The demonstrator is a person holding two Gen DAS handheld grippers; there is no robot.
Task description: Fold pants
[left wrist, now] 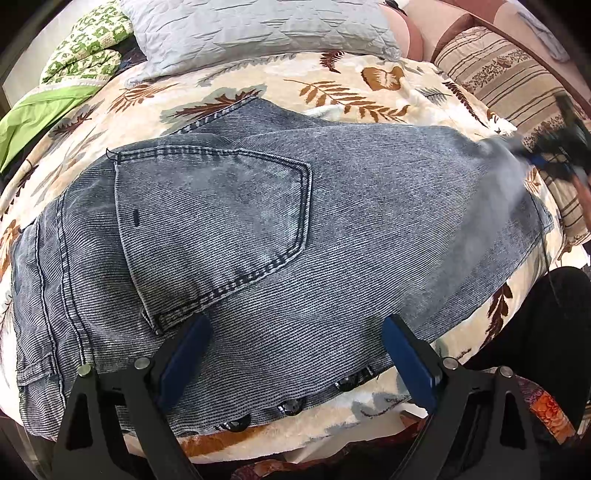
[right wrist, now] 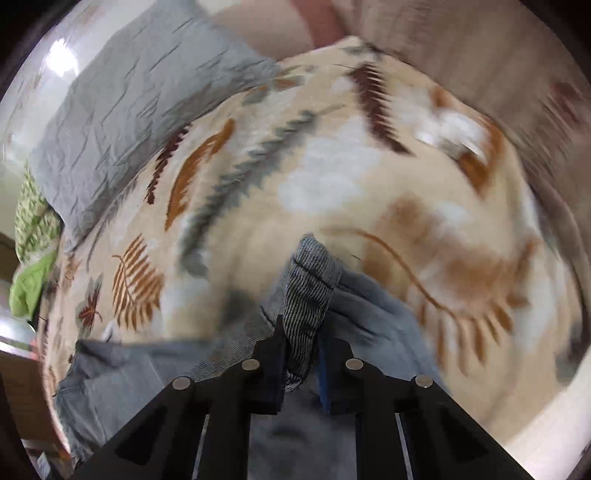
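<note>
Blue denim pants lie flat on a bed under a leaf-print blanket, back pocket facing up, waistband end to the left, buttons along the near edge. Left tongs hover over the near part of the pants, jaws wide, nothing between them, blue pads showing. Right tongs are clamped narrow on a bunched fold of pants fabric, which sticks up past the tips; the rest of that denim trails down to the left and below. Right wrist view is motion-blurred. In the left wrist view the right tongs show as a blur at the far right end of the pants. Grey quilted pillow sits far, green patterned cloth far left, striped pillow far right.
</note>
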